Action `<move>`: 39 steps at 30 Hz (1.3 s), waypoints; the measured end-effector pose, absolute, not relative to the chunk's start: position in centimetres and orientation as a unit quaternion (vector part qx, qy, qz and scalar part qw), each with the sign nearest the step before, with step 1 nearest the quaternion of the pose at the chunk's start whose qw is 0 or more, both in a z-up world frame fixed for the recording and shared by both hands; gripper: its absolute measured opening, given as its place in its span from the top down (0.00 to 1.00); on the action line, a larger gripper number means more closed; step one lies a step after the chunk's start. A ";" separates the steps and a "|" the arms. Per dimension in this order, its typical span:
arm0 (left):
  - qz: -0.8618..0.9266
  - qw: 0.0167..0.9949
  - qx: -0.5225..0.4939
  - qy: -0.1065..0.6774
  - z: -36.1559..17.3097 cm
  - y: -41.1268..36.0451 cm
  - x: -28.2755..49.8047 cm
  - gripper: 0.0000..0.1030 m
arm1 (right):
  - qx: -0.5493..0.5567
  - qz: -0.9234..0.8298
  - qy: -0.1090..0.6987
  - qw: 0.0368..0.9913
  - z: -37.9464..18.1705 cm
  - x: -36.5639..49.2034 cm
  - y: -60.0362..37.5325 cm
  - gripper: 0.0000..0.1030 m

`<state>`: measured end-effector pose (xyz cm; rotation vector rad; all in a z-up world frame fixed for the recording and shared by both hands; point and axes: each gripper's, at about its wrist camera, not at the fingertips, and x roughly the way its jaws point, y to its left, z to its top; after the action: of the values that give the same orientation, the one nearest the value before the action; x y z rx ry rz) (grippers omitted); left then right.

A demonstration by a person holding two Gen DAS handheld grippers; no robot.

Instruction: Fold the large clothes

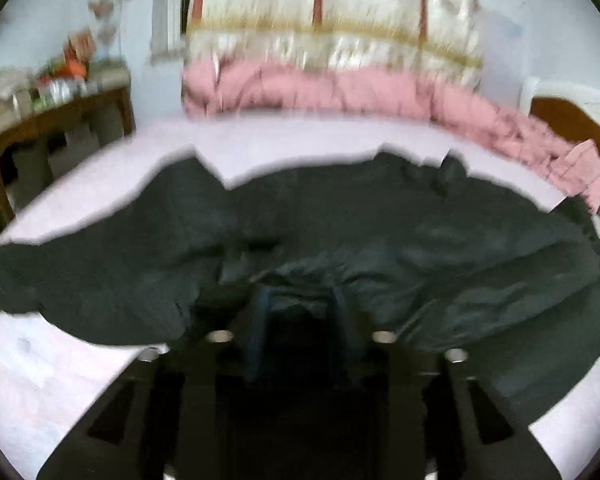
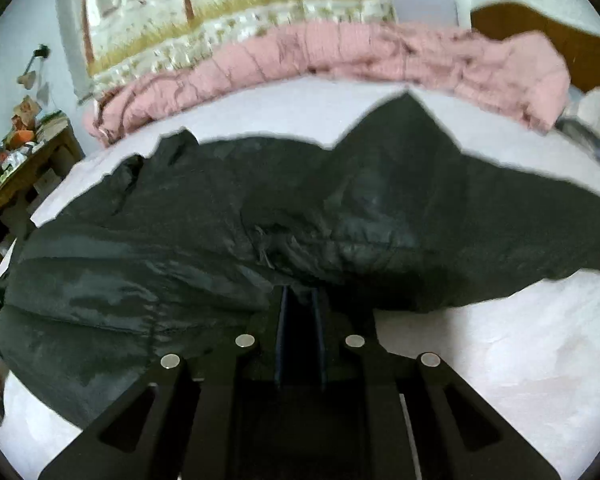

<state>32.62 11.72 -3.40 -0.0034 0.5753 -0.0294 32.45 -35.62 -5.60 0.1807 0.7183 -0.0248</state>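
Pale bed sheet [image 1: 60, 368] bearing a dark jacket [image 1: 340, 232] spread below the pink blanket [image 1: 320, 92]; left gripper [image 1: 298, 300] part-open around a fold of its hem, right gripper [image 2: 300, 300] pinching that hem

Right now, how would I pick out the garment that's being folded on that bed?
Find the wide bed with the pale lilac sheet. Along its far side lies a bunched pink blanket. In front of that lies the dark green, slightly shiny jacket, the only dark thing spread across the sheet.
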 end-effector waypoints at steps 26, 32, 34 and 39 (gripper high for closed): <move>0.003 0.980 -0.047 0.191 -2.1 10.5 28.4 0.00 | 0.273 -0.234 0.281 0.890 -3.0 25.3 -58.4 0.08; 0.009 0.980 -0.043 0.193 -2.3 10.4 28.5 0.00 | 0.319 -0.307 0.280 0.852 -5.1 25.0 -65.3 0.08; 0.008 0.980 -0.044 0.193 -2.3 10.3 28.5 0.00 | 0.330 -0.305 0.296 0.843 -6.6 25.2 -67.2 0.08; 0.006 0.979 -0.039 0.202 -2.6 10.1 28.8 0.00 | 0.362 -0.277 0.254 0.853 -7.4 24.8 -69.4 0.10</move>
<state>28.75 10.07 -2.57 -0.0788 0.4074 0.0122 24.79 -69.39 -7.37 0.7612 0.5343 -0.5829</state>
